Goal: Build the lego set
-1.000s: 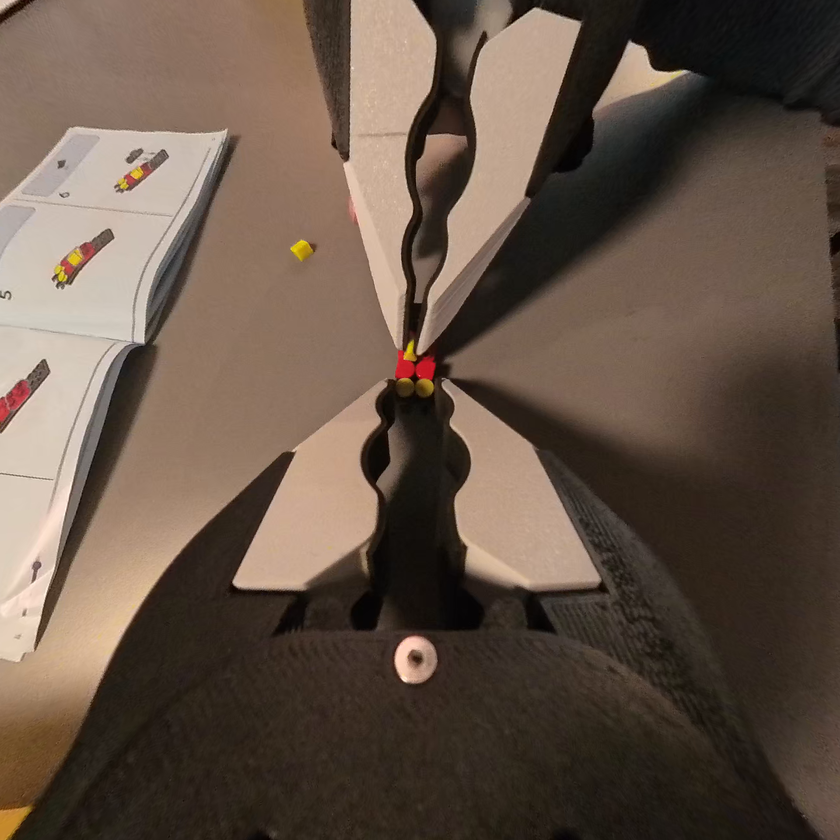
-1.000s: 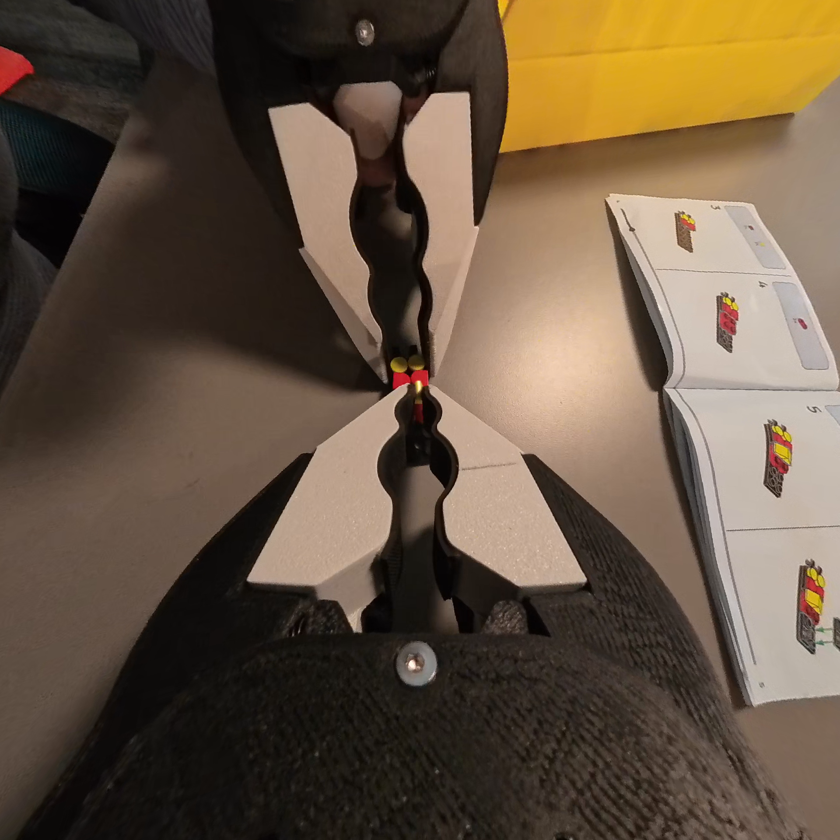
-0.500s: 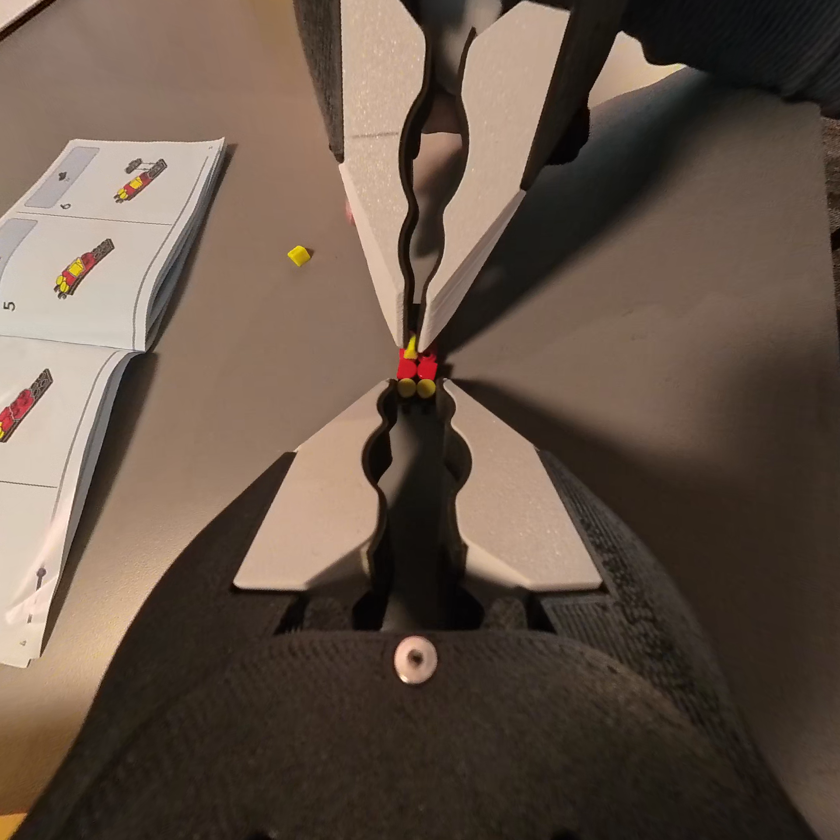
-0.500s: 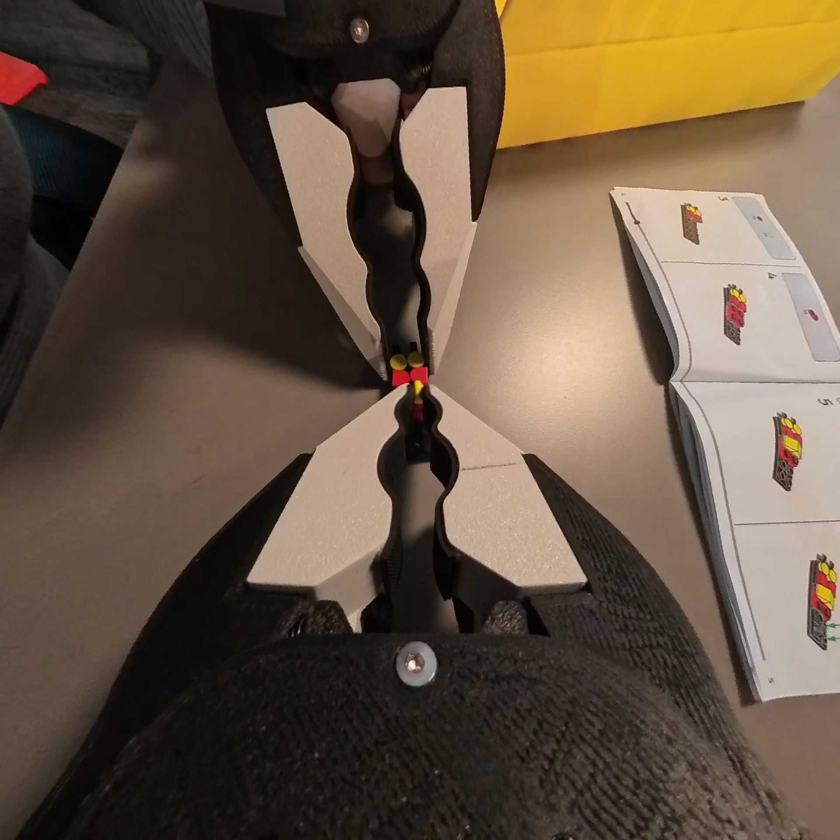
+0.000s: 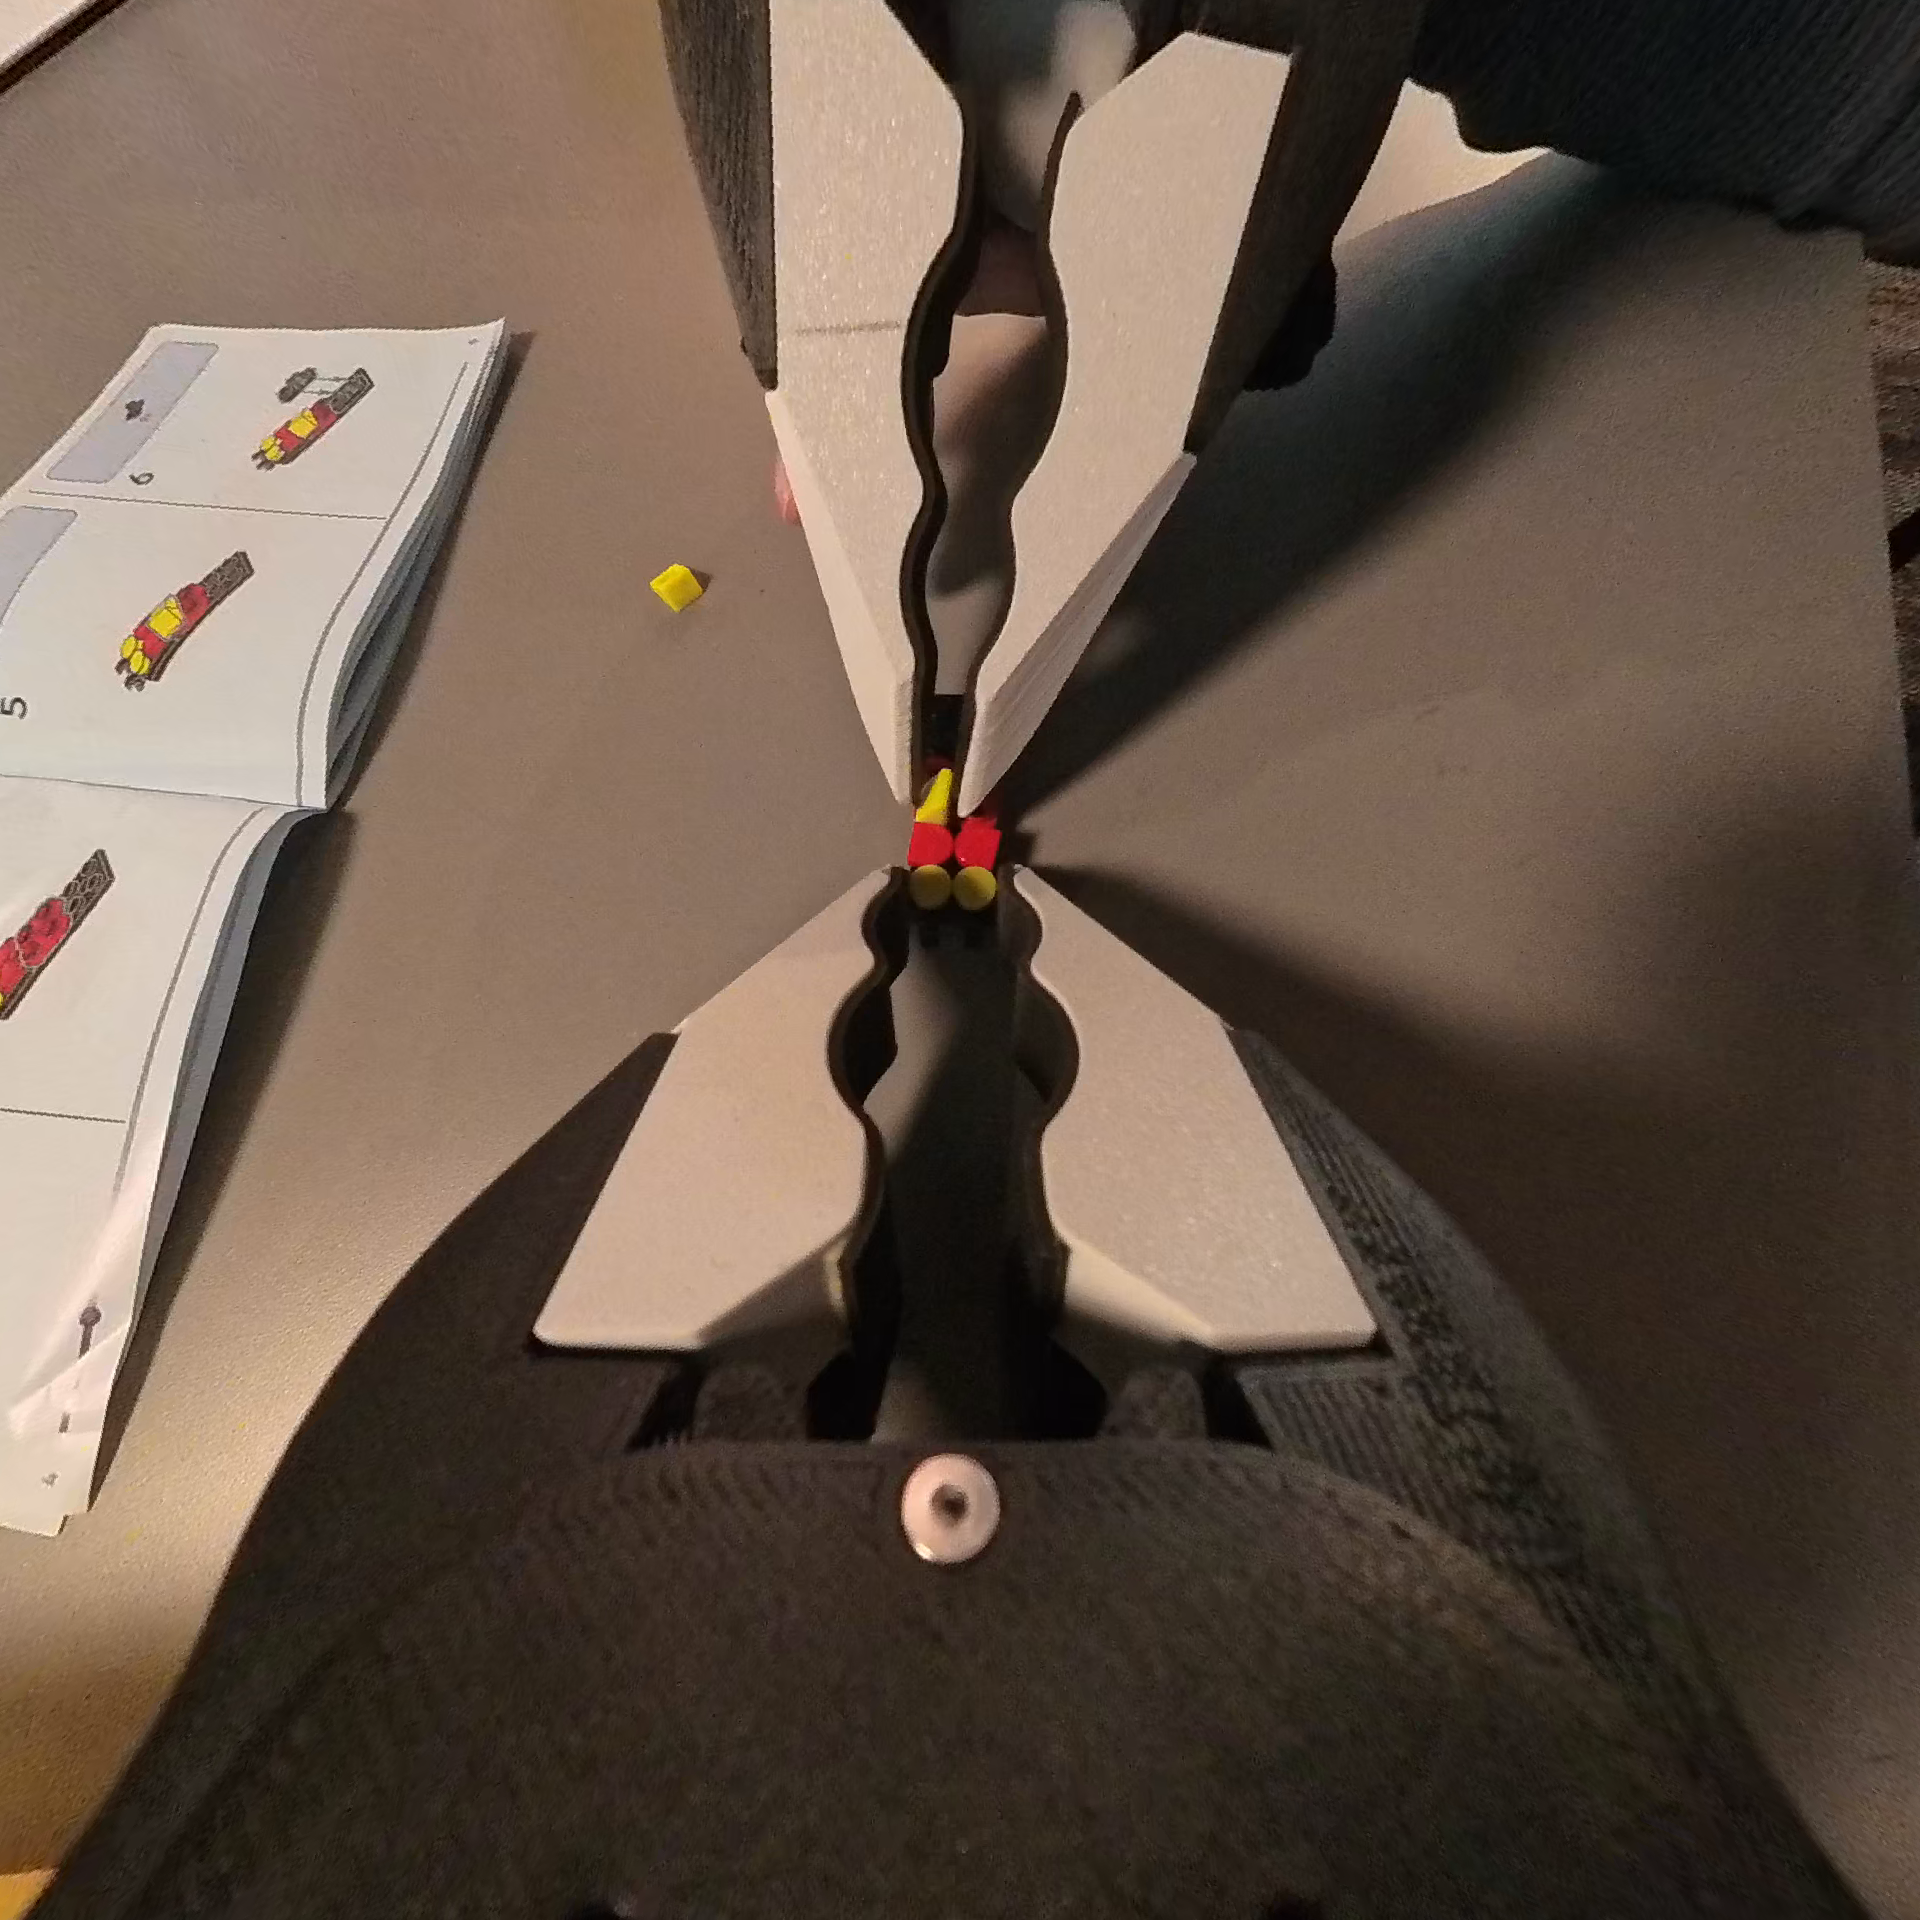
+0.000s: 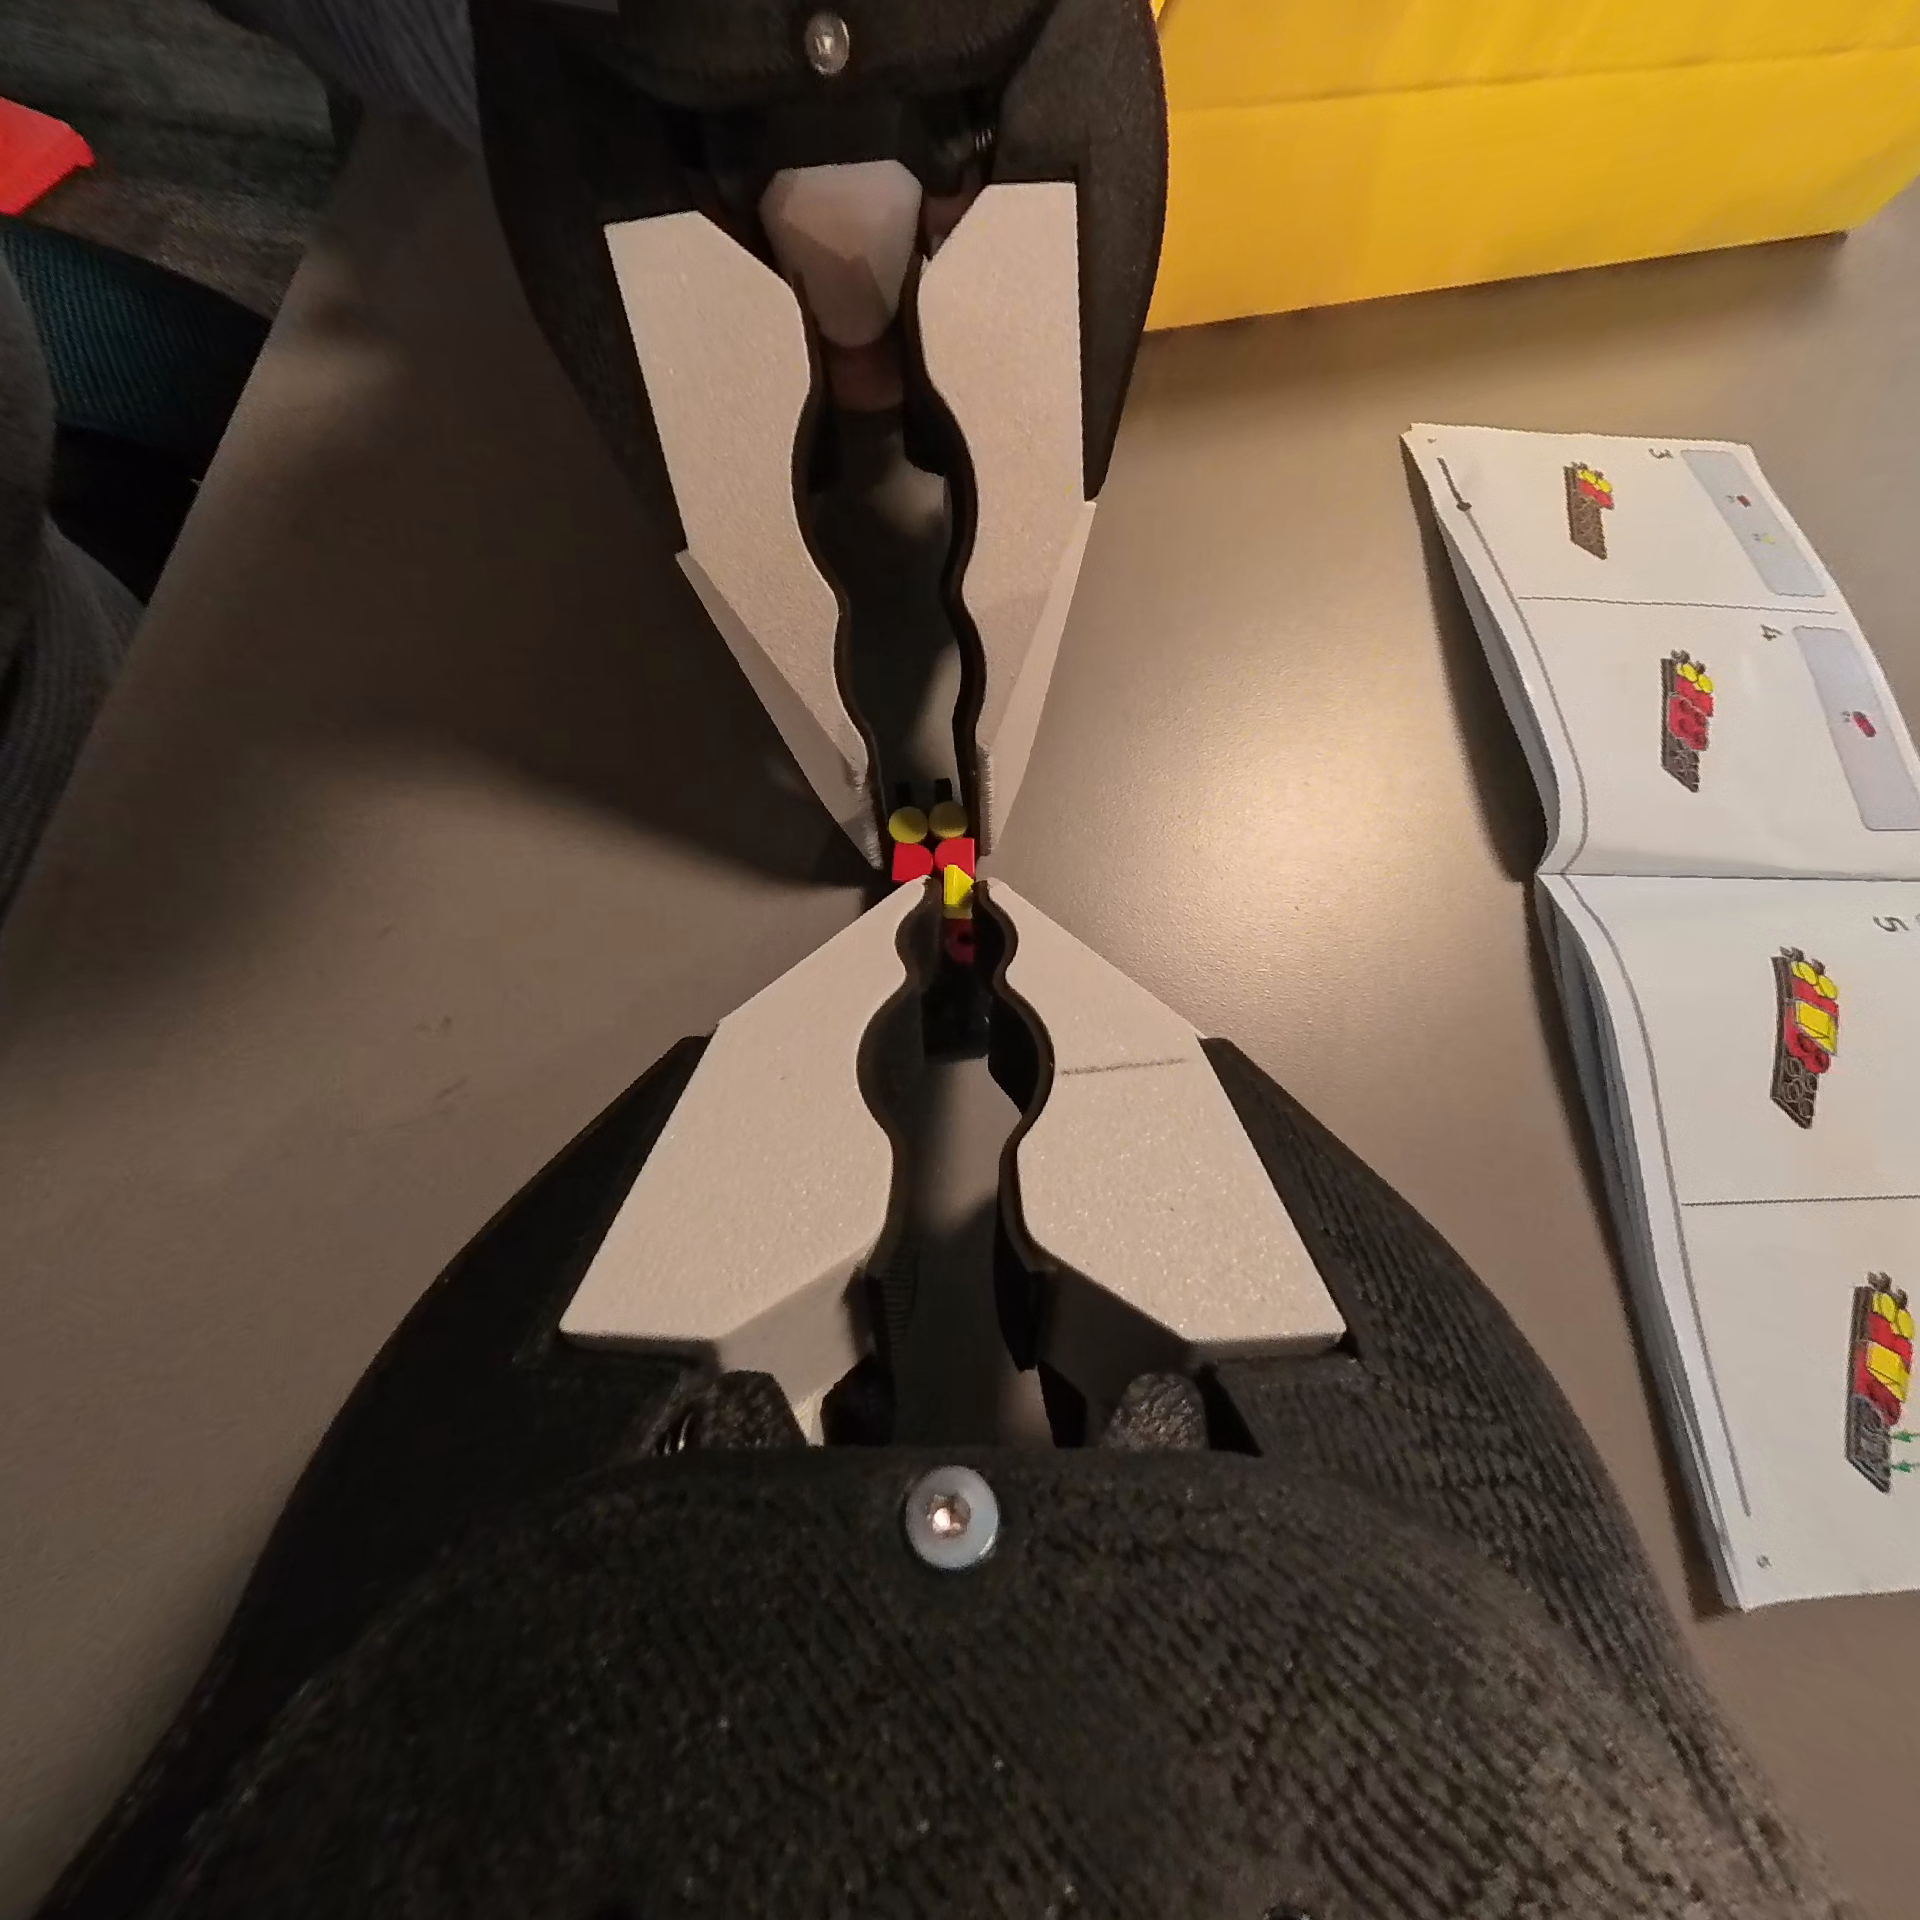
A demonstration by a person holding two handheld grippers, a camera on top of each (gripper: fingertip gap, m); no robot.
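A small lego assembly (image 5: 954, 844), a black plate with red bricks and two yellow round studs, is held above the grey table between both grippers, which meet tip to tip. My left gripper (image 5: 956, 883) is shut on its studded end. My right gripper (image 5: 940, 821) comes from the far side, shut on a yellow sloped piece (image 5: 938, 812) that sits on the red bricks. In the right wrist view, the right gripper (image 6: 956, 891) pinches the yellow piece (image 6: 957, 888). The assembly (image 6: 932, 858) runs back under its fingers, and the left gripper (image 6: 930, 831) faces it.
A loose yellow piece (image 5: 677, 587) lies on the table left of the grippers. An open instruction booklet (image 5: 208, 582) lies further left and also shows in the right wrist view (image 6: 1714, 935). A yellow box (image 6: 1507, 156) stands at the table's far edge. Both grippers' tips are close together, under 4 cm apart.
Both grippers keep their grip, tip to tip on the assembly. The pair has drifted only slightly over the table; the booklet shifts a little in both views.
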